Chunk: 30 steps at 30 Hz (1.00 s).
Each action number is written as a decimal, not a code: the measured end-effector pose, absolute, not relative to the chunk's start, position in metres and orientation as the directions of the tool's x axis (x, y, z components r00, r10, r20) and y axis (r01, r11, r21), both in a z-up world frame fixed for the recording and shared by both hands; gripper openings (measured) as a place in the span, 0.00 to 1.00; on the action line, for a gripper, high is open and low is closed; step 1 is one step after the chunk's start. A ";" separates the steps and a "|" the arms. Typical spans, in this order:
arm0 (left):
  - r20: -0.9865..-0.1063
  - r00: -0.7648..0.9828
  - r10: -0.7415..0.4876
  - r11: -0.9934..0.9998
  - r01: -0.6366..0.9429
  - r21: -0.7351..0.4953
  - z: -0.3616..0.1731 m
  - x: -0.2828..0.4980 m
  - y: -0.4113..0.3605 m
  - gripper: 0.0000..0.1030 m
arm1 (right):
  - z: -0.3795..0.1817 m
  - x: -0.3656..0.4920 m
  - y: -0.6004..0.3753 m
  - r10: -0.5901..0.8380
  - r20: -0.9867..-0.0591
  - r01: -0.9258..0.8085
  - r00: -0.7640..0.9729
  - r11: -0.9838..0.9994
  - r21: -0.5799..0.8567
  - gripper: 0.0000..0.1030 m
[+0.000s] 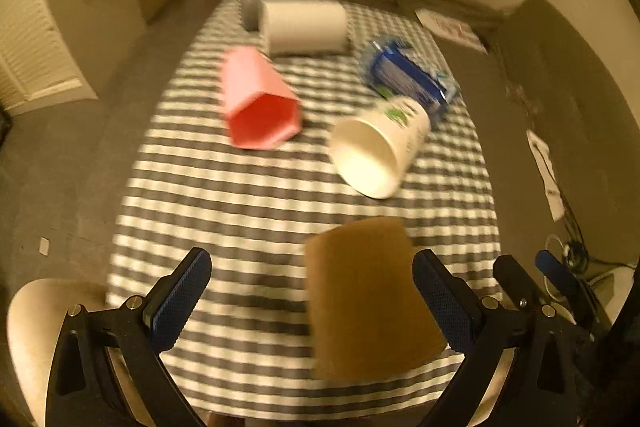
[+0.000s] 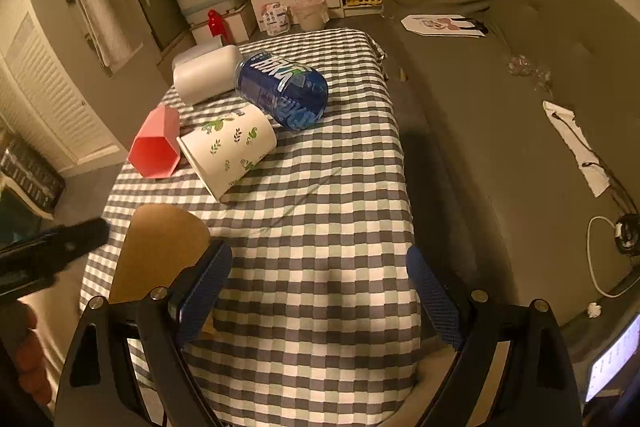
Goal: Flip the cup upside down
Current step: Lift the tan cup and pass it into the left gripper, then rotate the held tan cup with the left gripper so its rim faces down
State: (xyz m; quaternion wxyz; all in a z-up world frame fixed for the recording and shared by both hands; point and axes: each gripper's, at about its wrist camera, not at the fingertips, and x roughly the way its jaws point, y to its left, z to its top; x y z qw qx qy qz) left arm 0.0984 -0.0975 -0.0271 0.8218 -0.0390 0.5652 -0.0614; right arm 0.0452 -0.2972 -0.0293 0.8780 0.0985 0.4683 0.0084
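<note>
Both grippers, left gripper and right gripper, gape wide; brown cup stands near pink cup.

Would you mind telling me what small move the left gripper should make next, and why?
Probably ease the left gripper right and close on the brown cup. Its jaws are open, and the cup, seemingly already upside down, sits nearer the right-hand finger, apparently ungripped. The right gripper is open and holds nothing.

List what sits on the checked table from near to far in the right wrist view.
Brown paper cup → white leaf-print paper cup → blue-labelled plastic bottle → white plastic container.
</note>
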 end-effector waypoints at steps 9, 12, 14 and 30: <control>-0.958 0.176 -0.228 0.973 0.073 -0.218 -0.063 0.123 -0.120 0.97 | -0.034 0.049 -0.314 0.167 -0.808 0.117 0.565 0.953 0.278 0.87; -0.957 0.151 -0.246 0.968 0.085 -0.235 -0.068 0.124 -0.123 0.81 | -0.035 0.051 -0.314 0.173 -0.808 0.115 0.563 0.952 0.284 0.87; -0.951 0.157 -0.265 0.963 0.095 -0.253 -0.064 0.123 -0.123 0.81 | -0.035 0.052 -0.314 0.171 -0.807 0.115 0.564 0.952 0.283 0.87; -0.852 0.500 -0.156 0.977 0.207 -0.057 -0.025 0.089 -0.111 0.79 | -0.035 0.051 -0.308 0.123 -0.817 0.124 0.564 0.965 0.231 0.87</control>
